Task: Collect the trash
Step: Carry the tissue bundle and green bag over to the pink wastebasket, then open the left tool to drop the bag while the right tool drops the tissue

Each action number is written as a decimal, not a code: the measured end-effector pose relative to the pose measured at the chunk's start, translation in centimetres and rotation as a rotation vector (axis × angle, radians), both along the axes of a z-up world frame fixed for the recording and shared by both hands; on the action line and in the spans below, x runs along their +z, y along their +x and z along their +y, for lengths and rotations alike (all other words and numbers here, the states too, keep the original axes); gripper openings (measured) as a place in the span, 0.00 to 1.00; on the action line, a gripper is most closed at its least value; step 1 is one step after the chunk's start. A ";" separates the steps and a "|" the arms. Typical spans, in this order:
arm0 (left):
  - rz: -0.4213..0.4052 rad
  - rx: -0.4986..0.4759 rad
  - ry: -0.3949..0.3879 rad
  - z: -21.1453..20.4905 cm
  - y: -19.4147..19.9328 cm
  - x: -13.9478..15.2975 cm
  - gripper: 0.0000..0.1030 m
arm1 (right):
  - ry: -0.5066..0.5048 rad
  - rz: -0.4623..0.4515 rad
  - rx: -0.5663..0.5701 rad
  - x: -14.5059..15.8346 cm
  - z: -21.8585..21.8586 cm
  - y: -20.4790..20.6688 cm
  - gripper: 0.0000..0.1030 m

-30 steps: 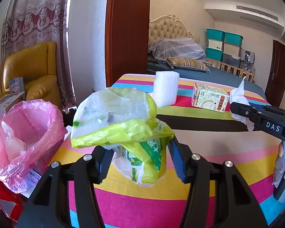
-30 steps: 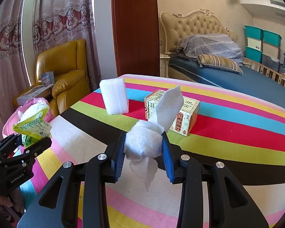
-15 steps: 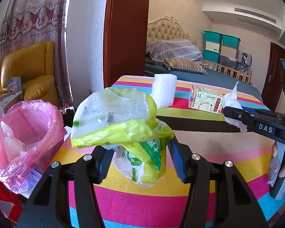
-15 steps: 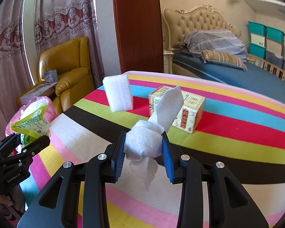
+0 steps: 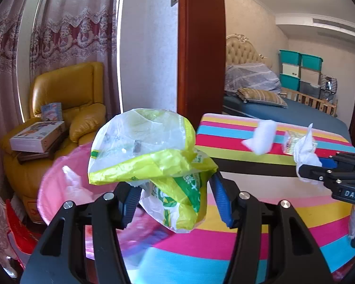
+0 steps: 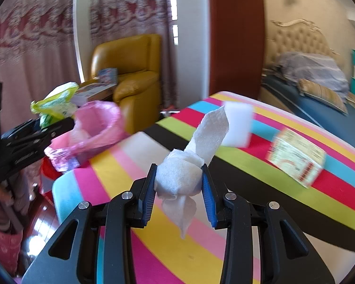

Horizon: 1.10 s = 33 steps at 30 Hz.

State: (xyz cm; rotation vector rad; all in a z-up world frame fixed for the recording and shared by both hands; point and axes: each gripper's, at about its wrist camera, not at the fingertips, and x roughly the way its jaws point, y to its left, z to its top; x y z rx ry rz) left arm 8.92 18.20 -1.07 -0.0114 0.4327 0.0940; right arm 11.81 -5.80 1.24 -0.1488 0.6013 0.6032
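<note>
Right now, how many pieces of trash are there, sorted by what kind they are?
Plastic wrapper, in the left claw: 1
Tissue wad, in the right claw: 1
White foam block on the table: 1
Small carton on the table: 1
Total: 4

I see a yellow-green crinkled plastic wrapper (image 5: 151, 163), a white wadded tissue (image 6: 179, 177), a pink plastic bin liner (image 6: 94, 123), and a multicolour striped tablecloth (image 6: 248, 177).

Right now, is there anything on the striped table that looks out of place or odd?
Two pieces of litter remain on the striped table: a white foam block standing upright and a printed carton beside it. Nothing looks spilled or broken. The pink bin bag sits open at the table's edge.
</note>
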 end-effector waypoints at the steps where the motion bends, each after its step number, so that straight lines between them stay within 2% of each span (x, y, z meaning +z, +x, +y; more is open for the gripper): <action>1: 0.003 0.013 0.008 0.6 -0.1 0.0 0.53 | -0.004 0.002 0.032 0.1 1.0 -0.1 0.35; 8: 0.046 0.117 -0.003 6.1 -0.3 -0.3 0.53 | -0.013 -0.005 0.188 1.3 7.1 -0.7 0.35; 14: 0.081 0.177 -0.003 9.8 -0.5 -0.6 0.54 | -0.060 -0.031 0.305 1.9 12.8 -0.9 0.35; 22: 0.128 0.172 -0.028 13.3 -0.5 -1.7 0.54 | -0.072 -0.029 0.400 2.3 17.2 -0.1 0.35; 25: 0.138 0.172 -0.040 13.8 -0.4 -2.0 0.55 | -0.057 0.005 0.412 2.4 18.7 0.9 0.37; 28: 0.148 0.169 -0.055 14.2 0.1 -2.3 0.56 | 0.006 0.063 0.455 2.7 20.1 2.2 0.39; 29: 0.150 0.168 -0.055 14.1 0.2 -2.4 0.58 | 0.019 0.073 0.466 2.8 20.5 2.4 0.45; 30: 0.147 0.164 -0.054 14.1 0.2 -2.5 0.59 | 0.026 0.076 0.466 2.9 20.8 2.4 0.55; 31: 0.143 0.161 -0.052 14.1 0.3 -2.5 0.60 | 0.030 0.067 0.453 3.1 21.0 2.6 0.59; 33: 0.138 0.166 -0.043 14.0 0.2 -2.6 0.65 | 0.045 0.049 0.430 3.5 20.8 2.6 0.60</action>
